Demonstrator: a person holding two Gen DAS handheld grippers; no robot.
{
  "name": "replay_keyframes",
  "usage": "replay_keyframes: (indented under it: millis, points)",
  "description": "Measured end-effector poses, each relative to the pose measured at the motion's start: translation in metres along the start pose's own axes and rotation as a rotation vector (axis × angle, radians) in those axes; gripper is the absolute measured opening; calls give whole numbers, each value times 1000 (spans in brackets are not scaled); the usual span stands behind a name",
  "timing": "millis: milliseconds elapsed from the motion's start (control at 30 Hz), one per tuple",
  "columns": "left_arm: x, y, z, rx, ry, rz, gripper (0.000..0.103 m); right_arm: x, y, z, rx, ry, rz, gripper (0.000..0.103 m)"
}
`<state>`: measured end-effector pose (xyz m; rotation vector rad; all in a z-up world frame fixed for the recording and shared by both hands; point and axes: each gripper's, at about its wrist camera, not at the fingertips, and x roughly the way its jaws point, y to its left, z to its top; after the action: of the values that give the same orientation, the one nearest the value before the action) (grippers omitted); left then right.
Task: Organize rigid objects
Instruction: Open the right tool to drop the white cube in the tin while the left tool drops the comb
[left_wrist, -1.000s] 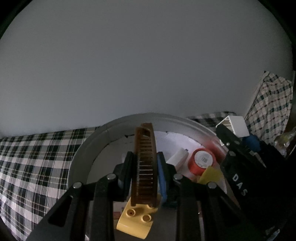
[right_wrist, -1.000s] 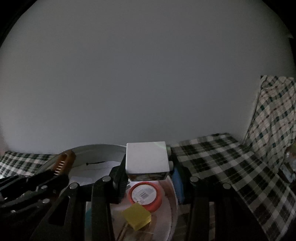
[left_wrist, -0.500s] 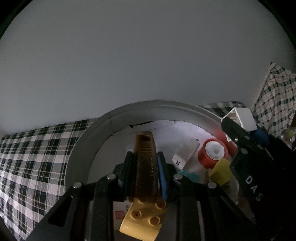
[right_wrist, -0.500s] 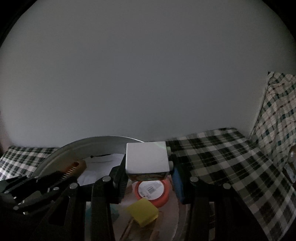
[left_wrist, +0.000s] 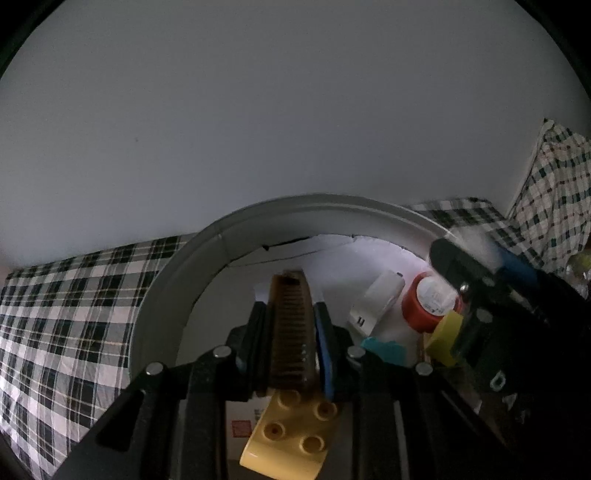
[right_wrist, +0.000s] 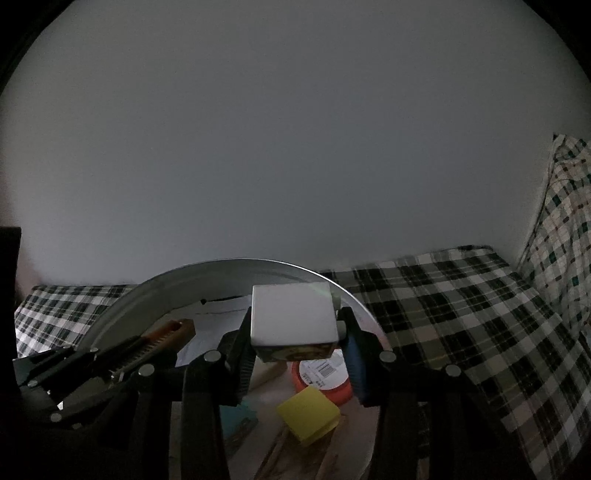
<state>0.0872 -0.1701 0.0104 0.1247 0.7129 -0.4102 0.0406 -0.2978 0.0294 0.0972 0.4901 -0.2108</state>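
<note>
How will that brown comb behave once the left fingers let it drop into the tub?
The brown comb looks stiff and thin, so it would likely hold its shape. Being long and flat, it should tip over and lie down rather than roll. Its fine teeth may snag.

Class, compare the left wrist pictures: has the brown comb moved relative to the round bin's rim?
Yes. The brown comb has sunk: its tip stood at the round bin's rim earlier and now lies well below it, inside.

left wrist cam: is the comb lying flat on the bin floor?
No. The brown comb stands between the left hand-held gripper fingers, above the bin floor.
</note>
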Motion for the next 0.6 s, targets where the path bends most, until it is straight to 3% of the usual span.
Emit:
replay_keyframes:
  millis: [33,67,100,133,200,300,433,600]
  points:
    - [-1,1,0,-4,0,-3,49,1,-1,1,7,7,9,54]
    - [-2,1,0,-11,-3,-5,62,0,-4,2,18,10,14,63]
    - [-9,1,0,-22,-31,5,84,0,-8,2,31,8,21,76]
    - [-16,1,-1,-26,-68,22,103,-3,-12,2,58,-7,34,81]
    - [-28,-2,-1,-25,-144,53,102,-11,-19,2,104,-52,46,89]
    - [-35,-9,-2,19,-162,58,102,-24,-23,1,125,-129,15,97]
    - [-36,-7,-8,1,-172,59,102,-29,-19,-1,95,-172,-44,97]
    - [-43,4,-22,-31,-203,67,102,-30,-20,-4,94,-181,-55,97]
